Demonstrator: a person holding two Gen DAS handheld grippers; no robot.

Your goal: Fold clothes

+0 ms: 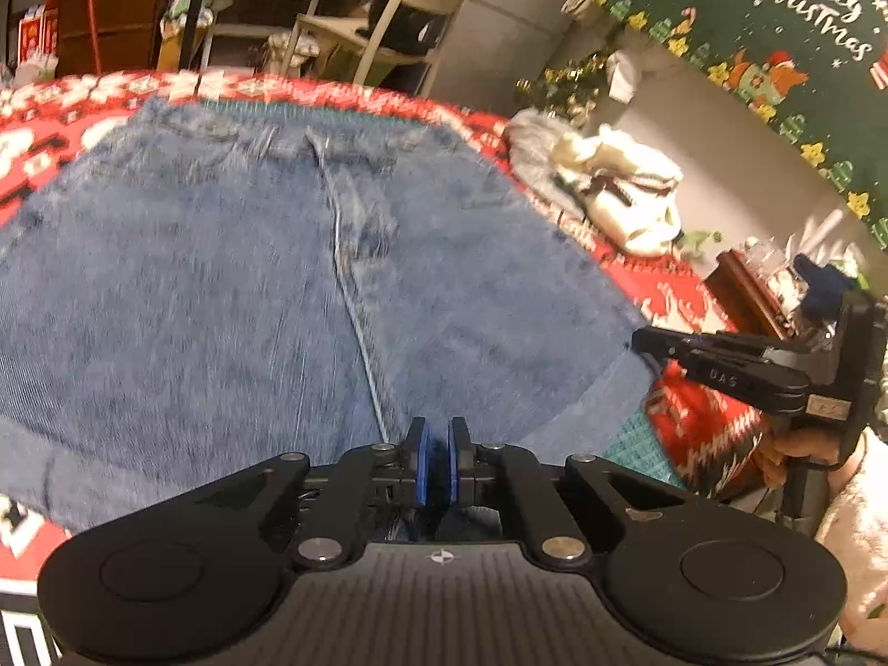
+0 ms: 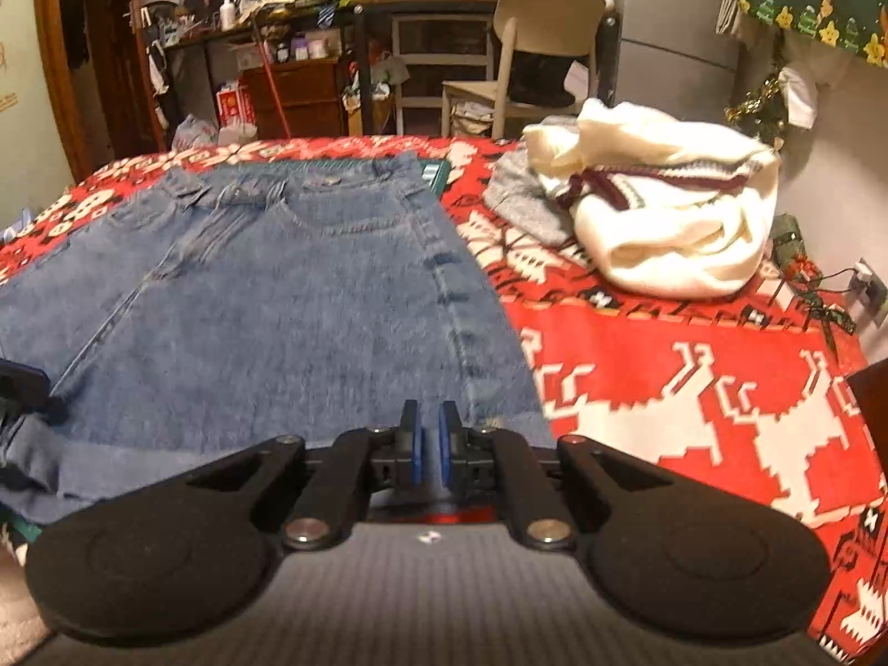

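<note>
A pair of blue denim jeans (image 2: 266,299) lies flat on a table covered with a red-and-white patterned cloth (image 2: 666,377), the waistband toward twelve o'clock and the near edge at six o'clock in both wrist views. The left gripper (image 1: 438,444) sits low over the near edge of the denim, its blue-padded jaws almost together; whether they pinch any fabric cannot be told. The right gripper (image 2: 428,438) hovers at the jeans' near right corner with its jaws nearly closed and nothing visibly between them. In the left view the right gripper appears at three o'clock (a hand grips its handle). A cream sweater (image 2: 666,211) lies heaped at two o'clock, well apart from the jeans, beside a grey garment (image 2: 516,194).
</note>
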